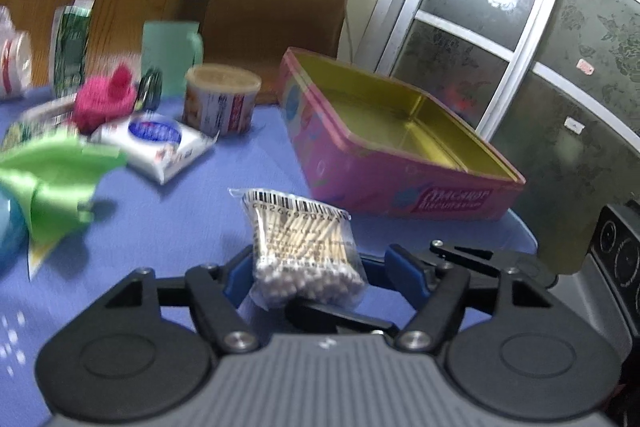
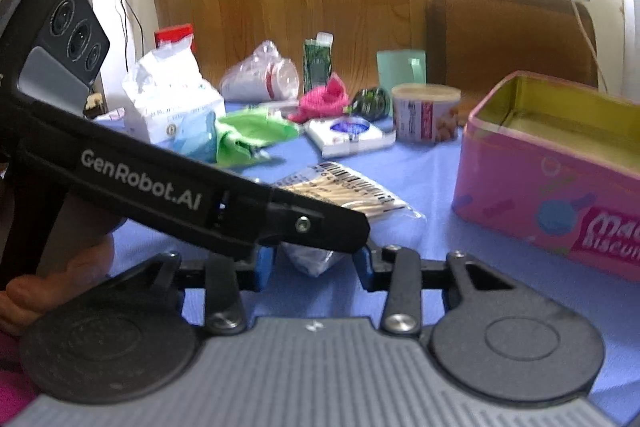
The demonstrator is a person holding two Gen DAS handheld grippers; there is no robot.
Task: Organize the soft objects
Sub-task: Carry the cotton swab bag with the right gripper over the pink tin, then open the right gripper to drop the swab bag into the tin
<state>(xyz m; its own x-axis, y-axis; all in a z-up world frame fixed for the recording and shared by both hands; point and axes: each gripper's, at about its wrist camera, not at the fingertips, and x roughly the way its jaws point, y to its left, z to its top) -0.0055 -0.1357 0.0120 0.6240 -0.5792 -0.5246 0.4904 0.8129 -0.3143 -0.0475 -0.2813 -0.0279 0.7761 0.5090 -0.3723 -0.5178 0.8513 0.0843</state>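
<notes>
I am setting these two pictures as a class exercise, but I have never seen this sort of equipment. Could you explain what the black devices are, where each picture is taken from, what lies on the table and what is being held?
No robot here: a person holds two hand-held grippers, each with a camera looking along its two fingers. One picture looks out from the left gripper, the other from the right gripper, which also sees the left device crossing its view. On the blue tablecloth lie an open, empty pink tin, a green cloth, a pink knitted item, a white packet and a tub. A bag of cotton swabs sits between the left fingers; whether they grip it is unclear. The right gripper appears open.
</notes>
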